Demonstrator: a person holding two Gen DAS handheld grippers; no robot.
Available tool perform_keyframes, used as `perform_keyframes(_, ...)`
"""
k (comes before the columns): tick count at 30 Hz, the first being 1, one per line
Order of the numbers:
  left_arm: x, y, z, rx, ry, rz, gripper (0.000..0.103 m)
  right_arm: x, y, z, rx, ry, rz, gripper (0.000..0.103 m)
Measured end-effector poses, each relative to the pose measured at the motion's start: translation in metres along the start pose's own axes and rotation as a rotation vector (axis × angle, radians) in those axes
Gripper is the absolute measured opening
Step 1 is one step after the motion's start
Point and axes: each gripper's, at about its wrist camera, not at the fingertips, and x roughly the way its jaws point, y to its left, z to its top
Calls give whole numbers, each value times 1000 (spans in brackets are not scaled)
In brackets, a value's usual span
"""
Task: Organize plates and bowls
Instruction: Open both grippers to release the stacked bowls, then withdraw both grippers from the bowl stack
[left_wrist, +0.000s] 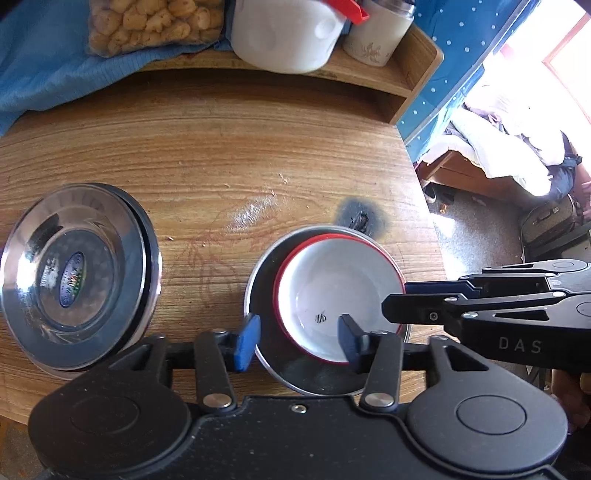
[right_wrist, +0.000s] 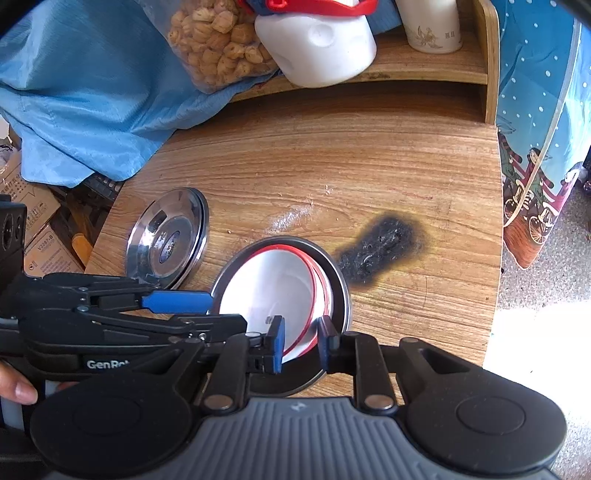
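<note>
A white bowl with a red rim (left_wrist: 340, 280) (right_wrist: 269, 284) sits tilted inside a steel bowl (left_wrist: 264, 332) (right_wrist: 338, 280) on the wooden table. My left gripper (left_wrist: 299, 339) is open, its fingers straddling the near rims of both bowls. My right gripper (right_wrist: 301, 345) is open around the near edge of the white bowl; it also shows in the left wrist view (left_wrist: 402, 299) at the bowl's right rim. A stack of steel plates (left_wrist: 74, 273) (right_wrist: 168, 240) lies to the left.
A black burn mark (left_wrist: 362, 219) (right_wrist: 380, 247) lies just beyond the bowls. A raised wooden shelf (left_wrist: 369, 74) at the back holds a white jug (left_wrist: 288, 33), a cup (left_wrist: 380, 29) and a snack bag (left_wrist: 155, 22). Blue cloth (right_wrist: 81, 96) drapes at back left. The table edge (right_wrist: 496, 258) runs right.
</note>
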Motion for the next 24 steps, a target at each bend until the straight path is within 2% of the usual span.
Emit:
perform_keyframes(6,-15,9,-1,-35,-38,16,78,-7,-2,1,1,-29,-8,29)
perform_keyframes(8,-19,11,-2,-45,-54,21,79,-9,-3,3,3,-38,-14,34)
perform_keyframes(9,-21,12,-3,-52,-60,26,81,-9,-3,4,5,-43,-18,45)
perform_keyframes(10,-22,13,-4,-60,-66,32,83,-10,-4,4,7,-47,-23,60)
perform_keyframes(12,-24,17,-6,-81,-79,52,98,-11,-5,5,18,-52,-23,78)
perform_keyframes(13,-25,18,-7,-83,-87,70,98,-11,-6,5,23,-52,-20,85)
perform_keyframes(17,-28,19,-11,-72,-110,133,102,-10,-8,6,24,-37,-12,96)
perform_keyframes(18,-28,20,-12,-77,-111,140,102,-10,-8,6,20,-35,-13,102)
perform_keyframes(24,-23,26,-22,-117,-107,205,102,-11,-12,6,15,-30,-28,103)
